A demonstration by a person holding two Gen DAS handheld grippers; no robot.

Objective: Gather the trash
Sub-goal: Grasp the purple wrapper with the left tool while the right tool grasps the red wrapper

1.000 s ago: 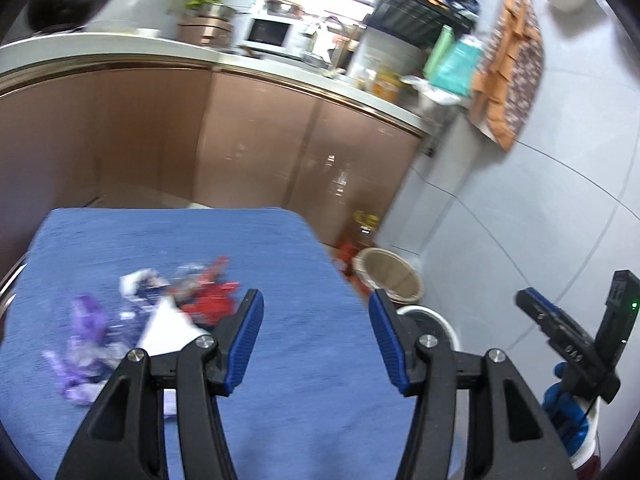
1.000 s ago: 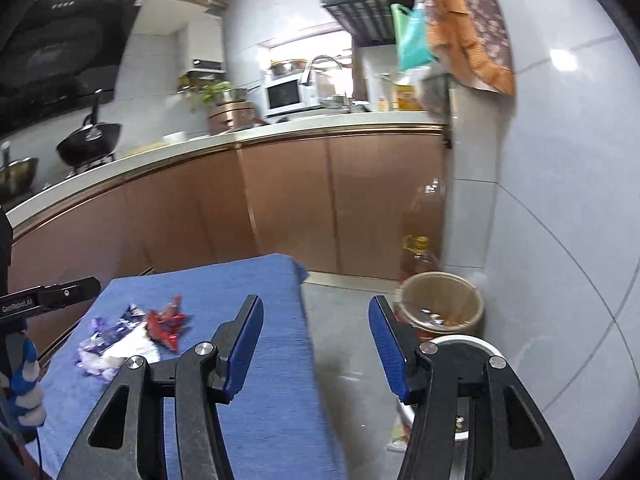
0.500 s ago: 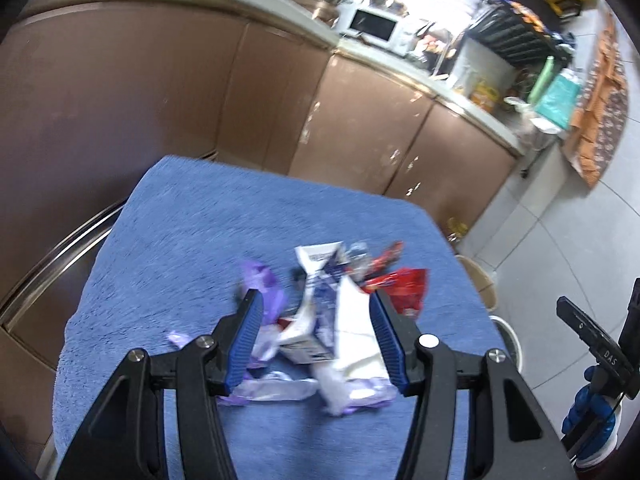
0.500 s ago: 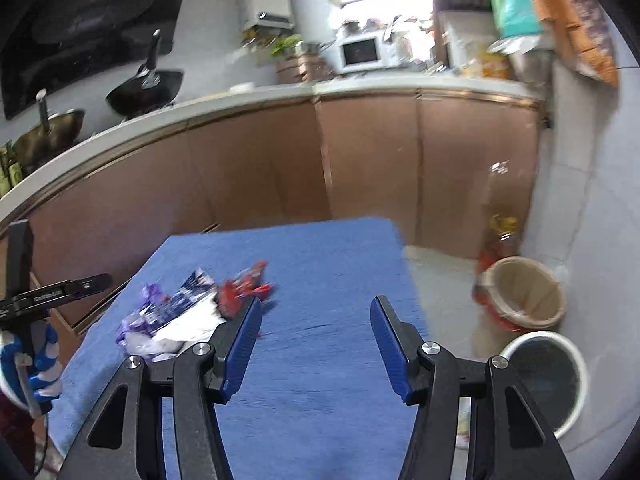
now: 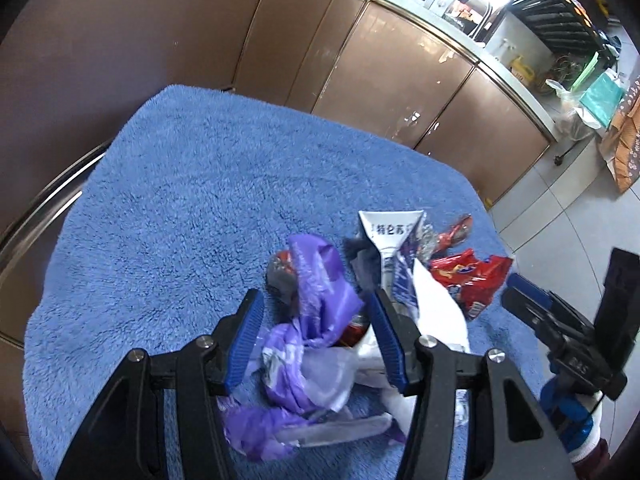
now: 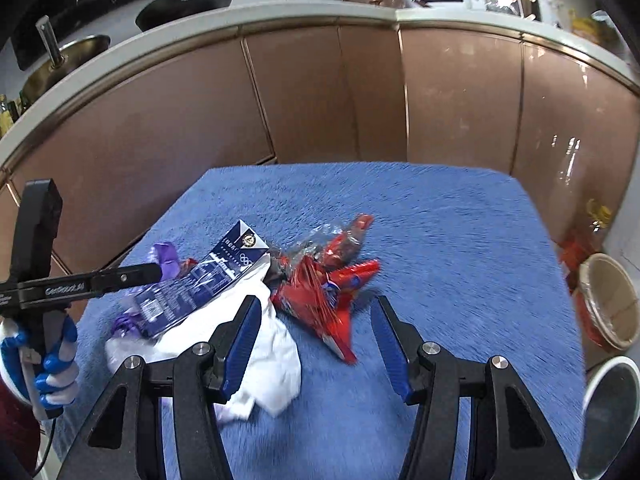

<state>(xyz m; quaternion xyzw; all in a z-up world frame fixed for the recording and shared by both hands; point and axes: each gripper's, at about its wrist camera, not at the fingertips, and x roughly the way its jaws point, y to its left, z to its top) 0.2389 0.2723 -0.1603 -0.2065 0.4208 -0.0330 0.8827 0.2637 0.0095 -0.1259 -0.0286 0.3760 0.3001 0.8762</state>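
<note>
Nothing is collected yet: your left tool [image 5: 316, 336] gapes over the crumpled purple plastic wrapper [image 5: 320, 284], right tool [image 6: 316, 336] gapes empty, and the whole litter pile remains on the blue-towelled desk [image 6: 440, 240].

The left wrist view looks steeply down, close over the heap of purple, white and red wrappers [image 5: 360, 304] on the fluffy blue towel [image 5: 192, 200]. The right wrist view sits farther back and to the right, facing the brown cabinet fronts [image 6: 320, 92]; both share the heap and towel.

Both the left gripper [image 5: 316, 340] and the right gripper [image 6: 316, 344] have closed in over the trash pile [image 5: 340, 320].
</note>
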